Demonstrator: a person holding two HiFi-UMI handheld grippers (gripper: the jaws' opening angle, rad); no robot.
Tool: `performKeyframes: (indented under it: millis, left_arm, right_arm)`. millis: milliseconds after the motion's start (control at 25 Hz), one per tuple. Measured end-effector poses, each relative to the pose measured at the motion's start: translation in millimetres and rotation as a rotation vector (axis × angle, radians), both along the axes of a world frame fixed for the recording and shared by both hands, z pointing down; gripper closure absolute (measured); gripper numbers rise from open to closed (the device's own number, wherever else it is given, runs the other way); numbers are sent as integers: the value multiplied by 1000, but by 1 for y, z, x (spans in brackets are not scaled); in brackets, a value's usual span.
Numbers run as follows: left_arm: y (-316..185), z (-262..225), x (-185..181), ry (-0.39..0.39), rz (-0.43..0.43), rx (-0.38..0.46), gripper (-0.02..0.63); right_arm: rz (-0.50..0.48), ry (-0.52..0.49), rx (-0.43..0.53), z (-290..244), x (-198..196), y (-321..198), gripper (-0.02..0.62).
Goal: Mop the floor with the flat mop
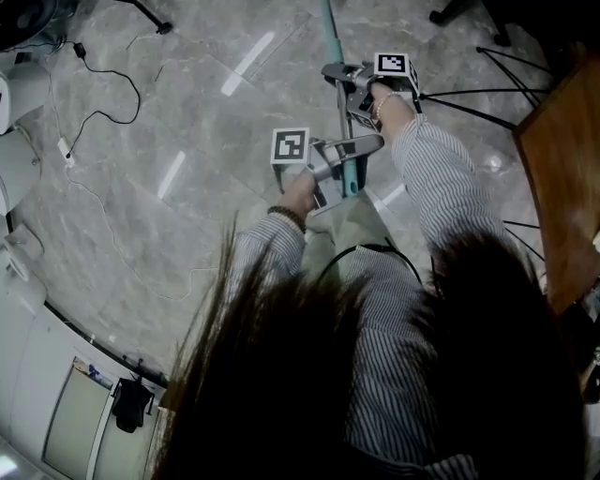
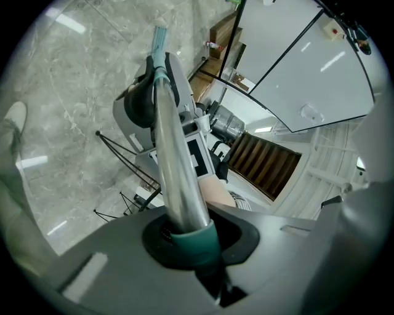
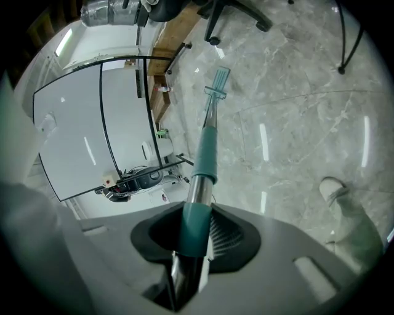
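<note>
The flat mop's pole [image 1: 331,37], silver with teal sleeves, slants up the middle of the head view and runs off the top edge. My left gripper [image 1: 349,150] is shut on the pole near its upper end. My right gripper [image 1: 347,80] is shut on it further down. In the left gripper view the jaws [image 2: 194,243] clamp a teal collar, and the pole [image 2: 172,160] runs on to the right gripper's body [image 2: 151,98]. In the right gripper view the jaws [image 3: 194,231] clamp a teal sleeve. From there the pole [image 3: 206,154] reaches a pale teal joint [image 3: 217,83] over the floor; the pad itself is not plain.
Grey marble floor [image 1: 187,206]. A black cable [image 1: 94,112] and a white power strip [image 1: 64,148] lie at the left. Tripod legs [image 1: 487,94] and a wooden table [image 1: 562,187] stand at the right. A chair base [image 3: 234,18] is ahead, and a pale shoe [image 3: 335,191] shows near the pole.
</note>
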State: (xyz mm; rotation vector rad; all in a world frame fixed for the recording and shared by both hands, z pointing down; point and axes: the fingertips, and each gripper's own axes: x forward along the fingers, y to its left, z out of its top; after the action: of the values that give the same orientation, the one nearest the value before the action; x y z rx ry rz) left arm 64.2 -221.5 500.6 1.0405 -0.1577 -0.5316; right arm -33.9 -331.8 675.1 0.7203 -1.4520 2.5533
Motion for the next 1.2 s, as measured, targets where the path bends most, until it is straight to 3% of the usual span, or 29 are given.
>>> performKeyframes:
  millis: [200,520,720,960,1200]
  left_arm:
    - [62,-6,-1,7,32,-5,581]
    - [202,-7,-3,12,52,-9,581]
    - [311,-5,-15,-2,113,-21,581]
    - [452,5,-25,-47,199,-99,600]
    - [524,-28,-31,28,161,-93,600]
  right_arm:
    - [23,-6,-13,-8,-2,61,502]
    - [16,2,-25,-6,0,201,502]
    - [76,-33,-39,-6,-13,307,502]
    - [144,-95,-85,-5,-25,445,508]
    - [191,-147,-119,-24,-32,535,511]
